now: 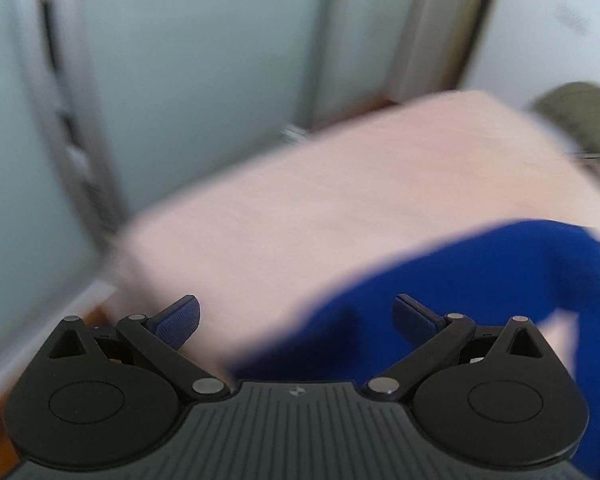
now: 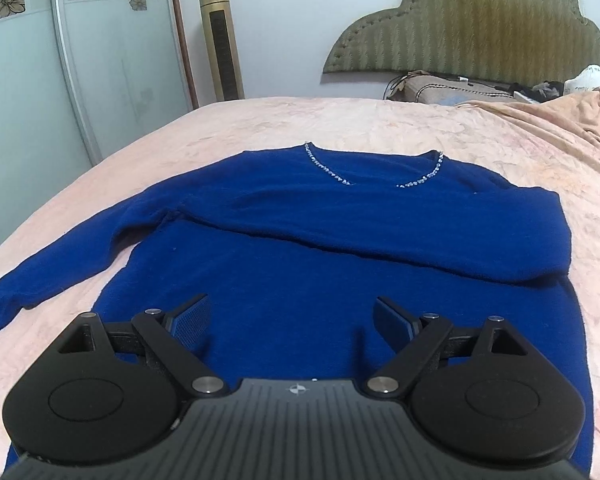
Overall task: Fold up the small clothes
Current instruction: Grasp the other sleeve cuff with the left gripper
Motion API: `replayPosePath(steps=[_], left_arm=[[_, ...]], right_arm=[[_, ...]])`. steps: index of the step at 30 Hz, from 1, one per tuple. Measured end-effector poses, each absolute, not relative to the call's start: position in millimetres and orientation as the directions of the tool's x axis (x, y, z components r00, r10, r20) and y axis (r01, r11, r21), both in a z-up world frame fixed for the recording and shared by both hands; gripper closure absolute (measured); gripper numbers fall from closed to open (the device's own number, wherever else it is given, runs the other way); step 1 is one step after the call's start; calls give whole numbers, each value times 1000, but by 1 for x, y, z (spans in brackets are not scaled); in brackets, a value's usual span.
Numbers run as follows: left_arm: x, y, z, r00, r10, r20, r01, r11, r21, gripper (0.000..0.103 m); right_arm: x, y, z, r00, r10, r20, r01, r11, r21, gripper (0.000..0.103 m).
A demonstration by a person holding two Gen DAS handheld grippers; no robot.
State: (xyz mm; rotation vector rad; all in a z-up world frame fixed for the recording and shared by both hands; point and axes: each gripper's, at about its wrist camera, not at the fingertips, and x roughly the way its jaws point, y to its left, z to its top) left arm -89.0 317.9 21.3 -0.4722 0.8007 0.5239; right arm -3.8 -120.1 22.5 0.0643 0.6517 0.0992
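A royal-blue knit sweater (image 2: 340, 248) with a beaded neckline (image 2: 436, 172) lies flat on the pink bedspread (image 2: 260, 120). Its right sleeve is folded across the chest; its left sleeve (image 2: 48, 276) stretches out toward the left. My right gripper (image 2: 291, 322) hovers open over the sweater's lower body, nothing between its blue pads. In the blurred left wrist view my left gripper (image 1: 296, 320) is open and empty, above the bedspread (image 1: 300, 200) beside the edge of the blue sweater (image 1: 480, 280).
A padded olive headboard (image 2: 480, 32) and pillows (image 2: 452, 88) stand at the far right end of the bed. A tall tower fan (image 2: 220, 40) and frosted sliding wardrobe doors (image 2: 112, 60) line the left wall. The bed's edge (image 1: 116, 248) drops off at left.
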Motion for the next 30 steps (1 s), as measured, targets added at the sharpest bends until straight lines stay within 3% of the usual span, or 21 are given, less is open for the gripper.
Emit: replayPosePath(steps=[5,7,10,17,26,27,29,30], left_arm=[[-90,285,-1,597,-21,-802,-537,732,-419,0],[-92,277,-14,612,-72,-787,-544,684,-486,0],[-97,274,-16,668,28,-744,-571,660,-488,0],[-102,300,-30,785,169,-596,-593,483,-644,0],[-111,318,-34,802,218,-557,-597,324,-734,1],[-110,318,-32,799,213,-562,-601,318,-733,3],[-108,322,-31,794,204,-573,-608,291,-738,25],[-103,324,-32,794,186,-579,-607,284,-742,60]], right_arm=[[-7,-113,21,788,140,-599,-102,990,98,13],[-10,-114,21,788,147,-598,-108,989,101,11],[-12,-121,20,789,146,-597,-96,989,115,10],[-11,-136,14,777,160,-609,-60,982,181,10],[-9,-138,9,767,159,-622,-60,982,177,10],[-8,-138,8,765,159,-624,-61,983,176,10],[-8,-137,8,763,161,-626,-65,983,174,10],[-7,-137,9,763,162,-626,-66,983,174,10]])
